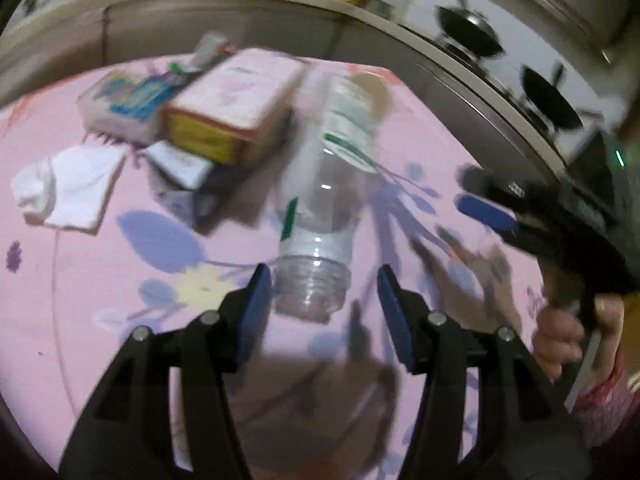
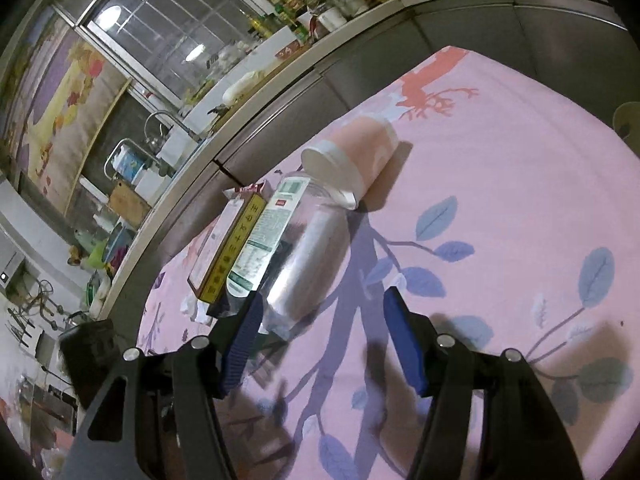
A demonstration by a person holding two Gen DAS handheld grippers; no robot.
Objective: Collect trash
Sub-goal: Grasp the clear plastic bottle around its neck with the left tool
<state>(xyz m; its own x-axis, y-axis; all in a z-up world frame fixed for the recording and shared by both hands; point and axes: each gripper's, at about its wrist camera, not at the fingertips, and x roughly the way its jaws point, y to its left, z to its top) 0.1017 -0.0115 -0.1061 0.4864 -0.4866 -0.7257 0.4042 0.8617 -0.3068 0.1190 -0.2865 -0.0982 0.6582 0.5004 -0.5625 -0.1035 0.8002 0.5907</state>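
Lying nearest: the clear plastic bottle (image 1: 320, 216) is seen on its side on the pink floral tablecloth (image 1: 100, 280), its uncapped threaded neck pointing toward the left gripper (image 1: 325, 294).
Left gripper: its jaws are spread wide, one blue pad (image 1: 256, 308) on each side of the bottle neck; whether the left pad grazes the neck cannot be told, and a gap is seen at the right pad. Nothing is grasped.
Right gripper: in the right wrist view the right gripper (image 2: 322, 334) is held released, jaws apart, above bare cloth; the bottle neck lies just ahead of its left pad. In the left wrist view it is seen at the right edge, blurred, gripped by the person's hand (image 1: 560, 344).
Bottle label: a white and green label (image 2: 264, 240) is wrapped round the bottle body.
Beside the bottle: a pink and yellow carton (image 1: 236, 108) is laid flat just left of the bottle, its side close against it.
Left of the carton: a crumpled white tissue (image 1: 68, 188) and a small white box (image 1: 180, 164) are seen near the carton; a blue and white packet (image 1: 128, 104) lies behind them.
Beyond the bottle: a pink paper cup (image 2: 352, 156) is tipped on its side, touching the bottle's base end.
Farthest: a kitchen counter (image 1: 280, 0) with two dark pans (image 1: 468, 32) is seen behind the table.
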